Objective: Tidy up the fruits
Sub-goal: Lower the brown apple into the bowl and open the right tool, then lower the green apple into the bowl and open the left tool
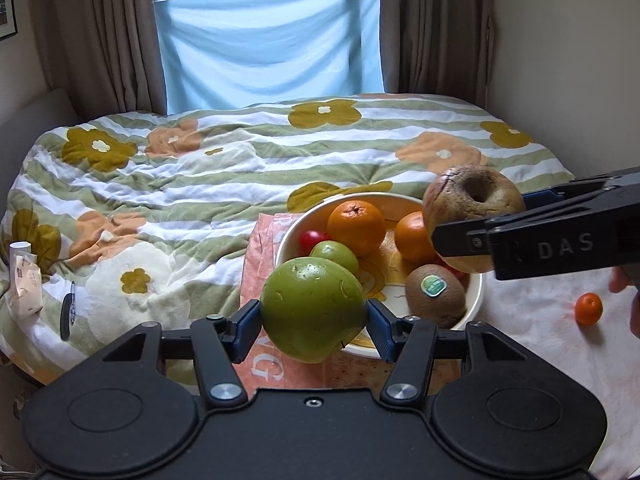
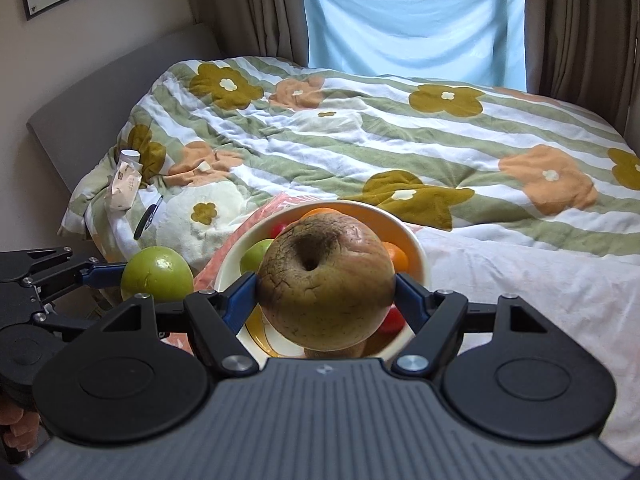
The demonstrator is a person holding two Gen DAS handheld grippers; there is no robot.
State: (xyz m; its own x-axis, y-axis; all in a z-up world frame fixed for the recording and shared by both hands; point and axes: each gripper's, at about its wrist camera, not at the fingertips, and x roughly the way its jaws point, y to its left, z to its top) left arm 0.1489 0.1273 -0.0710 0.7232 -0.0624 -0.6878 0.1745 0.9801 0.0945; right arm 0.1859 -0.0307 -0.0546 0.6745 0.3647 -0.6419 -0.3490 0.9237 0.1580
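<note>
Spanning the widest, the right gripper (image 2: 326,298) has its fingers clamped on the brown apple (image 2: 326,280) above the bowl (image 2: 416,248); the left gripper (image 1: 314,320), fingers set narrower, grips the green apple (image 1: 314,310) over the bowl's near rim.

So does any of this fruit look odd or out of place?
Yes. The brownish, cracked, wrinkled apple clamped in the right gripper looks shrivelled and past its best. Also, one small orange mandarin lies alone on the white cloth, outside the cream bowl.
</note>
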